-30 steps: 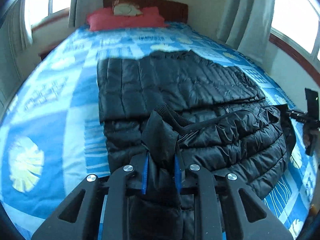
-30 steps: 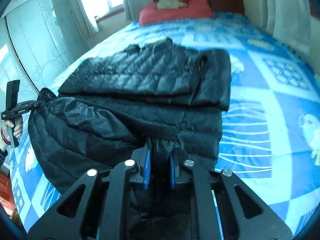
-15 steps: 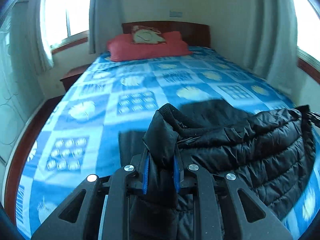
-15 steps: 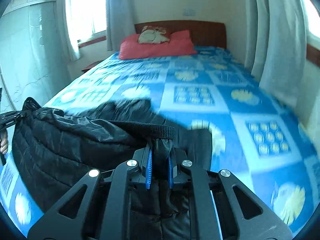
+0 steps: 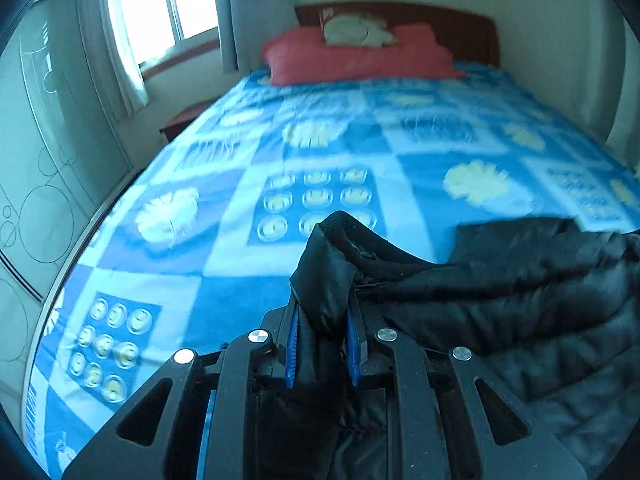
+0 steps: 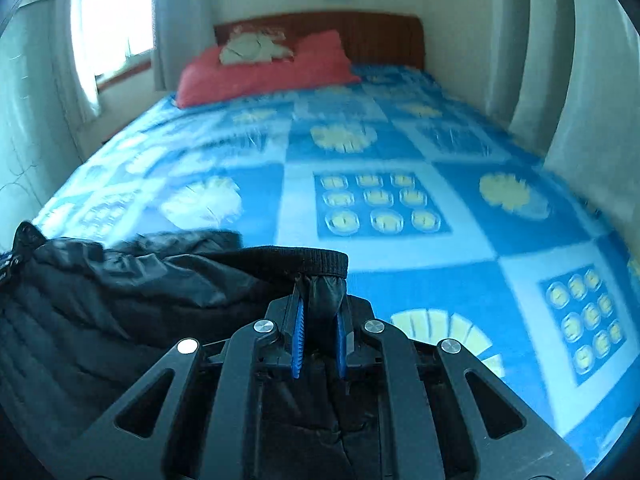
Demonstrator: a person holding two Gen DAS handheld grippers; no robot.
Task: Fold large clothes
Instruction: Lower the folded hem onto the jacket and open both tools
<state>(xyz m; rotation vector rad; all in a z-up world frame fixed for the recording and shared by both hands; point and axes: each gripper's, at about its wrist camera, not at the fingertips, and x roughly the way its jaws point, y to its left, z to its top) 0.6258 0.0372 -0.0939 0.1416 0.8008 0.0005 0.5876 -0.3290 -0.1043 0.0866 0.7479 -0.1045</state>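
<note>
A black quilted puffer jacket (image 5: 520, 312) hangs between my two grippers above the blue patterned bedspread (image 5: 224, 264). My left gripper (image 5: 322, 328) is shut on one corner of the jacket's ribbed hem, with the rest draping off to the right. My right gripper (image 6: 319, 322) is shut on the other hem corner, and the jacket (image 6: 100, 304) drapes to the left in that view. The lower part of the jacket is hidden below both grippers.
Red pillows (image 5: 360, 54) with a pale cushion lie at the wooden headboard (image 6: 384, 36). Curtained windows (image 5: 160, 8) and a wardrobe with circle patterns (image 5: 36, 184) stand on the left. Curtains (image 6: 560, 72) hang on the right. A nightstand (image 5: 180, 122) sits beside the bed.
Both grippers have lifted the jacket's hem off the bed and carried it forward towards the headboard. The flat folded part of the jacket has dropped out of view.
</note>
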